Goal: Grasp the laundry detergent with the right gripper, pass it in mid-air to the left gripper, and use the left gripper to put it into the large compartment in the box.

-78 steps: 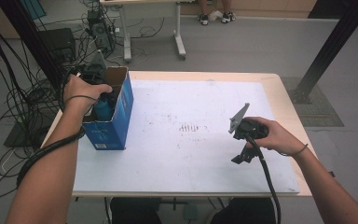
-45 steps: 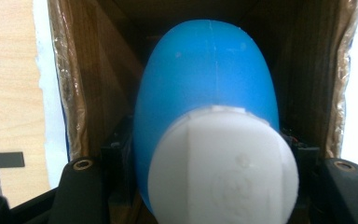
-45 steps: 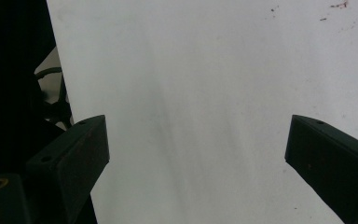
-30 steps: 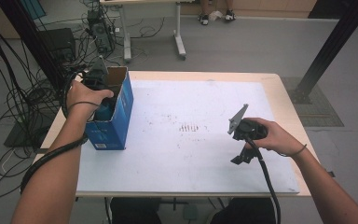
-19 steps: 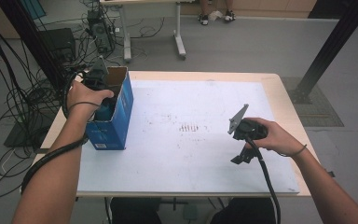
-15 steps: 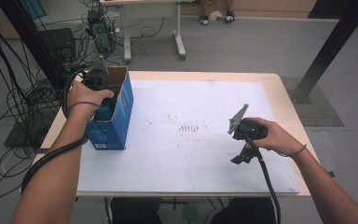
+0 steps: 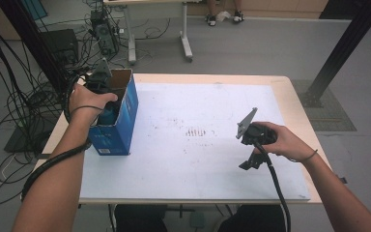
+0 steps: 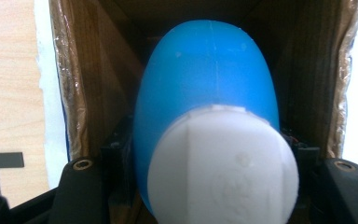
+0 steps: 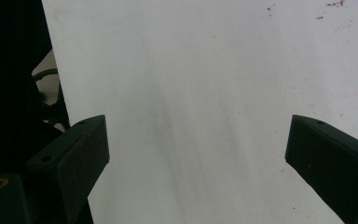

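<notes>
Left gripper clamped on blue bottle, jaws on both sides of body just under white cap. Bottle inside open cardboard box, box standing at left edge of tabletop, near far corner. Judgement: bottle either going in or coming out; cannot tell which. Release or lift-out remains. Bottle smooth, rounded, plain plastic, cap ribbed. Right gripper spread wide, empty, over bare white surface near right edge.
</notes>
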{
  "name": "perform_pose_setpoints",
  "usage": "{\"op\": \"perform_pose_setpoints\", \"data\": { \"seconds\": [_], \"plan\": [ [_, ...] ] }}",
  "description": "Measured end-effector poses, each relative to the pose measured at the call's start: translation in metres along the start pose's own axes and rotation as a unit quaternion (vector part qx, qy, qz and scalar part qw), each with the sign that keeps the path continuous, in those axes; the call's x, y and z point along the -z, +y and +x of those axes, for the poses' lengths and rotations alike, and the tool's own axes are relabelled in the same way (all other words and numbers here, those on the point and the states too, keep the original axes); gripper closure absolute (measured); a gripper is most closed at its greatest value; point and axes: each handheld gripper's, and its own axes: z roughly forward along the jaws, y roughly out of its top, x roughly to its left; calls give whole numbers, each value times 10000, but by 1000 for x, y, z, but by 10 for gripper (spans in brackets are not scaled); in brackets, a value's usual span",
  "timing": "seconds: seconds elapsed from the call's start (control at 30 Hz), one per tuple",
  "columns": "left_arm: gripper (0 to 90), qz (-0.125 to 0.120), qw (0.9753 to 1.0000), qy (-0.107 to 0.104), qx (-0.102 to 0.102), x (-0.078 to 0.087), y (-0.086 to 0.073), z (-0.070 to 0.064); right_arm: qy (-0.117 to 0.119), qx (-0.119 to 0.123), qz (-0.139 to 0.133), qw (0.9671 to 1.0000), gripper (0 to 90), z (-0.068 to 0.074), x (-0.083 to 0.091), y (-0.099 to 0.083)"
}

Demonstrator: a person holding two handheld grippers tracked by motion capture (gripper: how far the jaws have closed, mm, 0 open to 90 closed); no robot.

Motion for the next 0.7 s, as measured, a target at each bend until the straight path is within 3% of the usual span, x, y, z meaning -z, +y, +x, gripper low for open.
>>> {"op": "perform_pose_setpoints", "data": {
  "seconds": [0.7],
  "plan": [
    [376, -17, 10000, -15, -1, 0, -1, 1, -2, -9, 46, 10000, 63, 2, 0, 1]
  ]
}}
